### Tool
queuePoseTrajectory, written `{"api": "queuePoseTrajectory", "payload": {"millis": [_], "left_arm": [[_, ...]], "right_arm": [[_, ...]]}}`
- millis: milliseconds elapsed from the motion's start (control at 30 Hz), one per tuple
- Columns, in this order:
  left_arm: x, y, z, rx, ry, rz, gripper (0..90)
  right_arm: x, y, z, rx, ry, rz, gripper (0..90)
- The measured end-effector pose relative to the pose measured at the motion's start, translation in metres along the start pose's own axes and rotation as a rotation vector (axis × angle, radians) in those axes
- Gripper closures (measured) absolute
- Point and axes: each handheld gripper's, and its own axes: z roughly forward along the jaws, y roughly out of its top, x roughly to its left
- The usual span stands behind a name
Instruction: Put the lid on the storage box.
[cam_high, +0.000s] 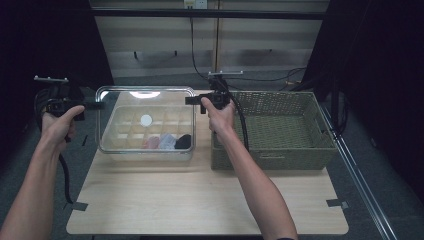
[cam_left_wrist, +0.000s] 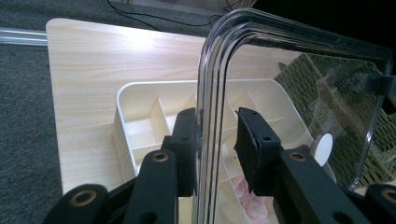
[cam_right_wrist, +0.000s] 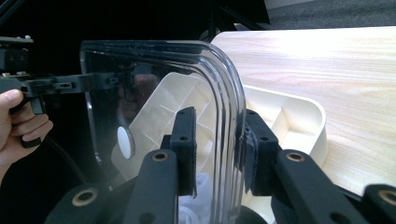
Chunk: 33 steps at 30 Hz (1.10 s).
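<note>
So both grippers are on the clear plastic lid (cam_high: 145, 102), one at each short end, holding it over the cream divided organizer tray (cam_high: 125, 131) on the wooden table (cam_high: 200, 200). The left gripper (cam_high: 95, 105) has its jaws around the lid's left rim. In the left gripper view the left pad looks pressed against the edge but there's a sliver of space by the right pad (cam_left_wrist: 250, 149), so I can't tell if it's fully clamped. The right gripper (cam_high: 192, 100) looks pinched tight on the opposite rim.

Handling guess: the lid seems light and stiff, but it's glossy plastic, so probably slippery. The rolled rim at the ends is the sensible place to grip, and both sides need to stay level or it'll twist out.

The high view shows the whole layout, including the woven basket (cam_high: 280, 130) just right of the tray and some soft rolled items, pink, white and black (cam_high: 167, 142), in the near compartments. The gripper views give the contact at the rim, plus a white round sticker or knob (cam_right_wrist: 123, 141) on the lid.
</note>
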Motion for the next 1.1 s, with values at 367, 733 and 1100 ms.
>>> {"api": "queuePoseTrajectory", "payload": {"millis": [367, 733, 1100], "left_arm": [[0.002, 0.004, 0.003, 0.017, 0.02, 0.013, 69.1], [0.009, 0.004, 0.011, -0.007, 0.035, -0.018, 68.9], [0.019, 0.003, 0.022, 0.01, 0.035, -0.043, 68.8]], "right_arm": [[-0.005, 0.002, 0.007, 0.01, -0.007, 0.003, 68.7], [-0.01, 0.005, 0.017, 0.015, -0.02, 0.004, 68.1], [-0.019, 0.01, 0.03, 0.052, -0.049, 0.008, 65.5]]}}
